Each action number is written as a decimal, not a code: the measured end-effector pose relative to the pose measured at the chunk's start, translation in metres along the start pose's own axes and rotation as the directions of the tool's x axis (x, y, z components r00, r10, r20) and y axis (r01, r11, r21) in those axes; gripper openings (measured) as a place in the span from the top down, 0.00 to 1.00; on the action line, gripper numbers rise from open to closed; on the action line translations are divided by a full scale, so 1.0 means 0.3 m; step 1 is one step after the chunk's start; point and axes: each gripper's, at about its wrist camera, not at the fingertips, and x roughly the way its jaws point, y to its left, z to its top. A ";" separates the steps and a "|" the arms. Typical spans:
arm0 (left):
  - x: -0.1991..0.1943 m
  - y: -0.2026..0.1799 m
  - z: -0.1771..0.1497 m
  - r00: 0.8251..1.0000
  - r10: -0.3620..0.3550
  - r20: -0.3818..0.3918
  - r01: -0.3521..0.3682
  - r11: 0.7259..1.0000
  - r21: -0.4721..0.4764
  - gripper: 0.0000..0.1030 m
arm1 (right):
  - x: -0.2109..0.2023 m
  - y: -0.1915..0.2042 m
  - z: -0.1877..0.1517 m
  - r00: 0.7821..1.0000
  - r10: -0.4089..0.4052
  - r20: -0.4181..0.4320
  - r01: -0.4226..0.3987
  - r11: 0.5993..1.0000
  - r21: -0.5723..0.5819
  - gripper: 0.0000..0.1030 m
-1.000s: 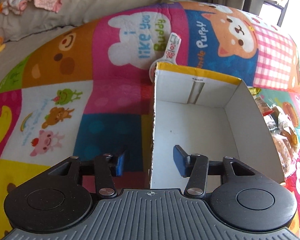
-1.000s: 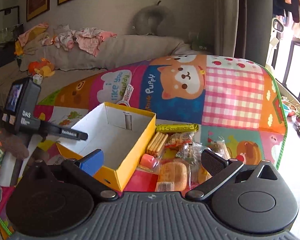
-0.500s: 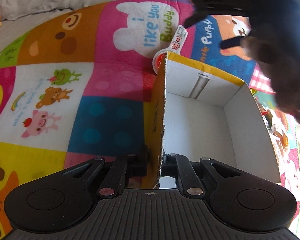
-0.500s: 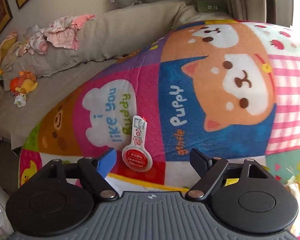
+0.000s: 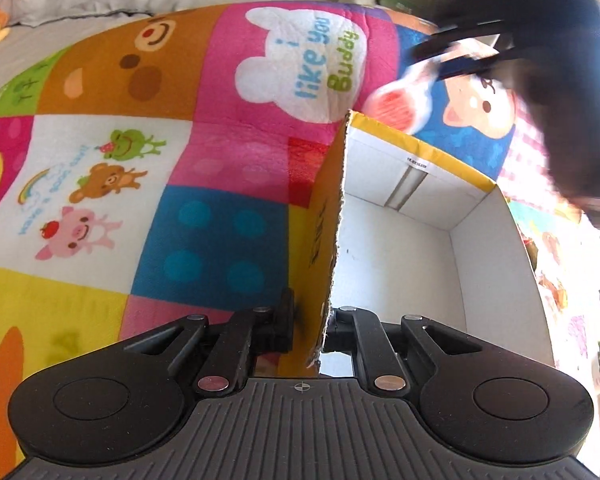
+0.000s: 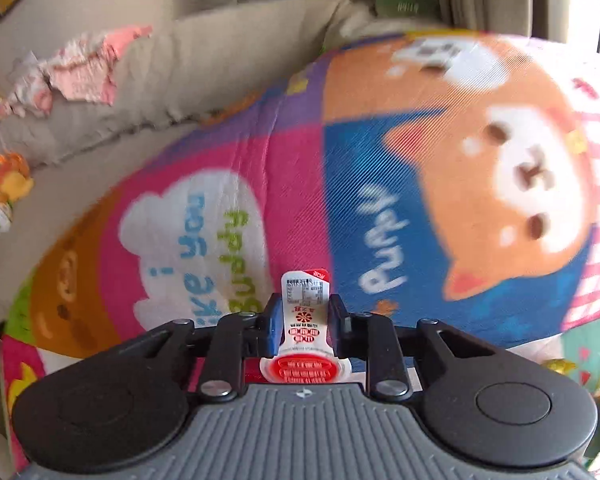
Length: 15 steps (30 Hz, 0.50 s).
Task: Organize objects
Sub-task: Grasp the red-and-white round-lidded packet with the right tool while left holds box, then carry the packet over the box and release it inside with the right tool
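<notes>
Quilted cartoon mat (image 5: 228,216); left gripper (image 5: 308,322) pinches corrugated cardboard box (image 5: 400,256) wall

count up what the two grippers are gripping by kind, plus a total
cardboard box: 1, its side wall clamped by the left gripper
red and white snack packet: 1, held by the right gripper
total: 2

Home: kids' playmat (image 5: 236,160), sofa (image 6: 204,60).
</notes>
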 end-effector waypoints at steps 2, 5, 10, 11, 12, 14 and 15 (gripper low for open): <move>-0.006 -0.007 -0.010 1.000 0.011 0.006 -0.011 1.000 -0.012 0.88 | -0.131 -0.054 0.012 0.997 0.037 0.063 -0.037 0.999 -0.011 0.78; -0.015 -0.021 -0.021 1.000 0.030 0.009 -0.030 0.999 -0.032 0.88 | -0.336 -0.152 -0.002 0.990 0.075 0.123 -0.071 0.997 -0.038 0.78; -0.035 -0.041 -0.040 0.999 0.052 0.010 -0.052 0.997 -0.048 0.88 | -0.623 -0.281 -0.183 0.985 0.046 0.164 -0.011 0.978 -0.207 0.78; -0.040 -0.046 -0.043 0.998 0.055 0.009 -0.054 0.997 -0.054 0.88 | -0.668 -0.315 -0.241 0.989 0.044 0.140 -0.012 0.974 -0.225 0.78; -0.044 -0.051 -0.047 0.998 0.057 0.008 -0.056 0.997 -0.058 0.88 | -0.707 -0.350 -0.296 0.993 0.049 0.108 -0.023 0.974 -0.226 0.78; -0.051 -0.064 -0.059 0.998 0.063 0.010 -0.062 0.996 -0.063 0.88 | -0.765 -0.422 -0.405 0.996 0.079 0.033 -0.071 0.979 -0.193 0.78; -0.055 -0.070 -0.066 0.998 0.068 0.013 -0.067 0.996 -0.067 0.88 | -0.782 -0.454 -0.448 0.995 0.101 -0.003 -0.100 0.980 -0.171 0.78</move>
